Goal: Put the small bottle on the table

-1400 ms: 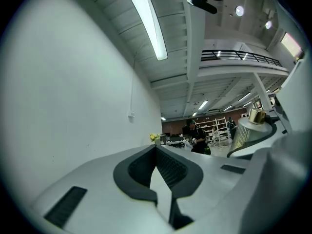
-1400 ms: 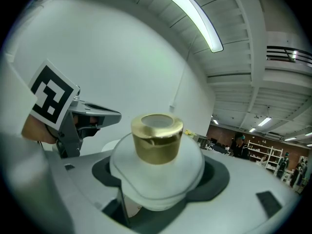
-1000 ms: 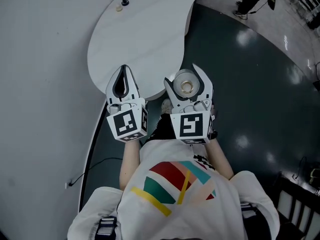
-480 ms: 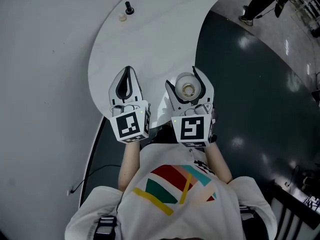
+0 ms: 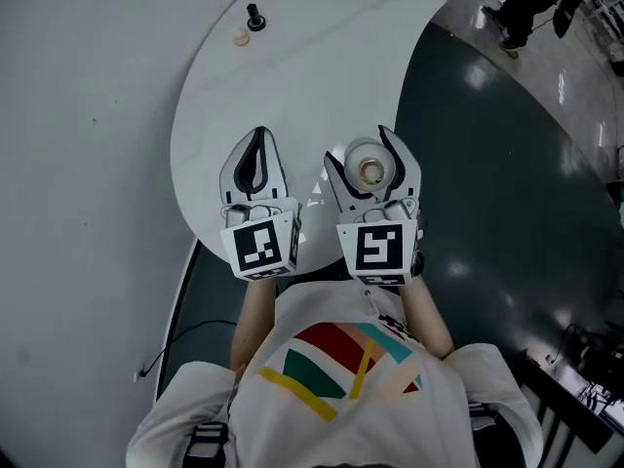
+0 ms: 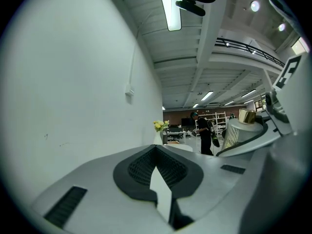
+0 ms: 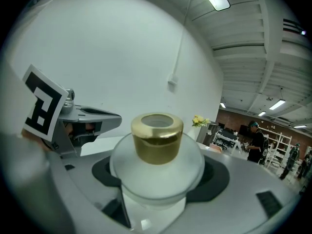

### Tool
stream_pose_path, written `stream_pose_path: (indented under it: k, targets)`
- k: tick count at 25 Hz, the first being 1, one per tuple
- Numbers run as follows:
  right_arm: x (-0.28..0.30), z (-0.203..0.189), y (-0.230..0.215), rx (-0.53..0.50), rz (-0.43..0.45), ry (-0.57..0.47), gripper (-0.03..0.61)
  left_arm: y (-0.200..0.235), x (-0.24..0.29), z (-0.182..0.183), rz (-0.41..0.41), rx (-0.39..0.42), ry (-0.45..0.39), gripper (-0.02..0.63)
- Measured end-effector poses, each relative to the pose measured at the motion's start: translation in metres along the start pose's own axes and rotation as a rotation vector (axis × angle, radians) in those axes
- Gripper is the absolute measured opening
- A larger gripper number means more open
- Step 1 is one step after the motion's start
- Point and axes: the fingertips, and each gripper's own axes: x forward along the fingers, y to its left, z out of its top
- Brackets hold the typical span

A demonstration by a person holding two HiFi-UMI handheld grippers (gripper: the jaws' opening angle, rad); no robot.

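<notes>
A small frosted round bottle (image 5: 368, 167) with a gold collar (image 7: 156, 136) stands upright between the jaws of my right gripper (image 5: 371, 160), which is shut on it. It hangs over the near part of the white curved table (image 5: 292, 76). My left gripper (image 5: 258, 154) is just to the left, shut with nothing between its jaws. In the left gripper view the jaws (image 6: 157, 172) meet, and the bottle (image 6: 240, 129) shows at the right. In the right gripper view the bottle's frosted body (image 7: 156, 172) fills the jaws, with the left gripper (image 7: 73, 118) at the left.
A small black knob-like thing (image 5: 255, 17) and a small pale round piece (image 5: 240, 36) sit at the table's far end. Dark glossy floor (image 5: 487, 183) lies to the right, a white wall (image 5: 88, 164) to the left. A vase of yellow flowers (image 6: 160, 129) stands farther off.
Both grippers have moved forward over the table, the right one carrying the bottle with it. The table's near edge now lies beneath the grippers.
</notes>
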Motion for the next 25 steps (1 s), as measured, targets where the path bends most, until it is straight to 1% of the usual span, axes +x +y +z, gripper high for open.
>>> stream_pose_path:
  k: [3, 6, 9, 14, 19, 23, 25]
  targets:
    - [0.008, 0.004, -0.001, -0.009, 0.019, -0.001, 0.339, 0.005, 0.004, 0.003, 0.022, -0.005, -0.001, 0.008]
    - [0.013, 0.007, 0.003, -0.014, 0.069, -0.002, 0.339, 0.008, -0.001, 0.005, 0.061, -0.012, 0.003, 0.008]
    - [0.019, 0.008, 0.003, -0.01, 0.103, -0.007, 0.339, 0.01, -0.001, 0.007, 0.092, -0.002, 0.002, 0.008]
    - [0.024, 0.01, 0.009, -0.013, 0.173, -0.019, 0.339, 0.018, -0.013, 0.005, 0.175, -0.001, 0.014, 0.008]
    - [0.031, 0.007, 0.004, 0.002, 0.2, -0.02, 0.339, 0.019, -0.01, 0.012, 0.22, -0.005, -0.011, 0.008]
    - [0.037, 0.006, 0.003, -0.001, 0.227, -0.022, 0.339, 0.024, -0.011, 0.007, 0.251, 0.01, 0.011, 0.008]
    - [0.042, 0.008, 0.003, -0.008, 0.24, -0.025, 0.339, 0.027, -0.008, 0.01, 0.262, 0.019, 0.009, 0.008]
